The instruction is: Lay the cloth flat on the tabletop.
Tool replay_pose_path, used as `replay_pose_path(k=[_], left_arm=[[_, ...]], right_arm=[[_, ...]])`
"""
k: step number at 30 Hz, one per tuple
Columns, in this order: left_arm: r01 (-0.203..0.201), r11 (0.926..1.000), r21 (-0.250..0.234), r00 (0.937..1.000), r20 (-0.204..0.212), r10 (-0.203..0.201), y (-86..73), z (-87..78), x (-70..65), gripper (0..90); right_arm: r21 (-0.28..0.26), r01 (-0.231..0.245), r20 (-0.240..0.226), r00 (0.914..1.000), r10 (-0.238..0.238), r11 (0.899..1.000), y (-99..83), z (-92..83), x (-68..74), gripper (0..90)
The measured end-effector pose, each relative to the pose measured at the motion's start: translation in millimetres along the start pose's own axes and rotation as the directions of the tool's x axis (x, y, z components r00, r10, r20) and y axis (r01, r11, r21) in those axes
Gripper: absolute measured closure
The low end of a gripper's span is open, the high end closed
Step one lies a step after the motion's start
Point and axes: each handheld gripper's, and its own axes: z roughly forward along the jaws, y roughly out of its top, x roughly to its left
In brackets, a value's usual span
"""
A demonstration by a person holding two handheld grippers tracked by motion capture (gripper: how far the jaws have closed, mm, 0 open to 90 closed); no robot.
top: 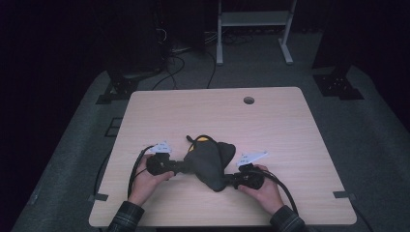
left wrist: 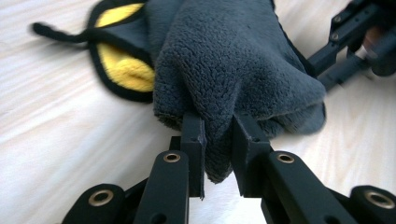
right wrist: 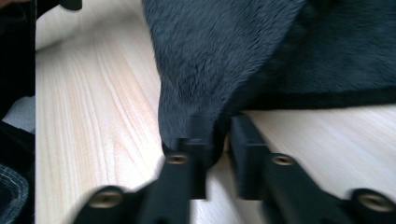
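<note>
A dark grey fleece cloth (top: 209, 162) with a yellow inner side and black trim lies bunched on the wooden table (top: 270, 121). My left gripper (top: 180, 166) comes at it from the left and is shut on a fold of the grey cloth (left wrist: 233, 79), which hangs down between its pads. The yellow lining (left wrist: 123, 70) shows behind that fold. My right gripper (top: 231, 181) reaches in from the right and is shut on a corner of the same cloth (right wrist: 210, 60), the fabric pinched between its pads.
A round cable hole (top: 248, 100) sits near the table's far edge. Cables trail from both grippers off the near side. Beyond the table are a white frame's legs (top: 254, 29) and dark stands on grey carpet.
</note>
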Motion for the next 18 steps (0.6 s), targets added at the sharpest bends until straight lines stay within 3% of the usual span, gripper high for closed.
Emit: replay_pose_path(k=[2, 3, 4, 5, 8, 9, 12, 14, 15, 16, 17, 18], left_arm=[[-0.004, 1.0000, 0.003, 0.9998, 0.021, 0.004, 0.0, 2.9, -4.3, 73.8], [-0.016, 0.9998, 0.011, 0.9985, 0.053, 0.016, 0.3, 7.0, -10.5, 72.2], [-0.016, 0.9998, 0.011, 0.9985, 0.053, 0.016, 0.3, 7.0, -10.5, 70.5], [-0.037, 0.9991, 0.019, 0.9953, 0.090, 0.035, 1.5, 11.3, -18.4, 67.4], [-0.052, 0.9985, 0.015, 0.9929, 0.108, 0.050, 3.4, 12.6, -23.2, 57.5], [-0.051, 0.9986, -0.012, 0.9917, 0.118, 0.052, 6.9, 9.8, -25.3, 54.1], [-0.047, 0.9979, -0.045, 0.9914, 0.120, 0.052, 10.0, 4.4, -23.0, 50.6], [-0.038, 0.9968, -0.070, 0.9940, 0.100, 0.045, 13.3, -2.0, -17.7, 49.4], [-0.025, 0.9957, -0.090, 0.9970, 0.071, 0.031, 16.2, -6.1, -10.1, 49.6], [-0.025, 0.9957, -0.090, 0.9970, 0.071, 0.031, 16.2, -6.1, -10.1, 49.6], [-0.012, 0.9945, -0.104, 0.9996, 0.025, 0.015, 21.5, -8.2, 2.5, 49.7], [-0.012, 0.9945, -0.104, 0.9996, 0.025, 0.015, 21.5, -8.2, 2.5, 50.0]], right_arm=[[-0.010, -0.011, 0.010, 0.9999, 0.011, 1.000, 0.7, -6.3, -2.6, 86.1], [-0.018, -0.011, 0.022, 0.9997, 0.011, 1.000, 1.4, -11.6, -4.8, 87.0], [-0.024, -0.010, 0.028, 0.9995, 0.010, 1.000, 1.9, -15.0, -6.6, 87.2], [-0.034, -0.016, 0.037, 0.9992, 0.017, 0.999, 2.9, -21.5, -9.3, 87.4], [-0.051, -0.023, 0.053, 0.9982, 0.026, 0.998, 4.1, -33.3, -14.7, 87.6], [-0.068, -0.027, 0.073, 0.9968, 0.032, 0.997, 4.1, -45.7, -20.1, 87.6], [-0.094, -0.035, 0.094, 0.9946, 0.044, 0.995, 2.6, -64.2, -28.1, 87.6], [-0.108, -0.030, 0.111, 0.9929, 0.042, 0.994, 1.6, -75.2, -32.8, 87.6], [-0.114, -0.030, 0.117, 0.9922, 0.043, 0.993, 1.1, -79.9, -34.7, 87.6], [-0.115, -0.029, 0.122, 0.9916, 0.043, 0.993, 0.5, -82.9, -36.1, 87.5], [-0.111, -0.026, 0.129, 0.9908, 0.040, 0.993, -0.5, -86.9, -38.2, 87.6], [-0.111, -0.026, 0.129, 0.9908, 0.040, 0.993, -0.5, -86.9, -38.2, 87.6]])
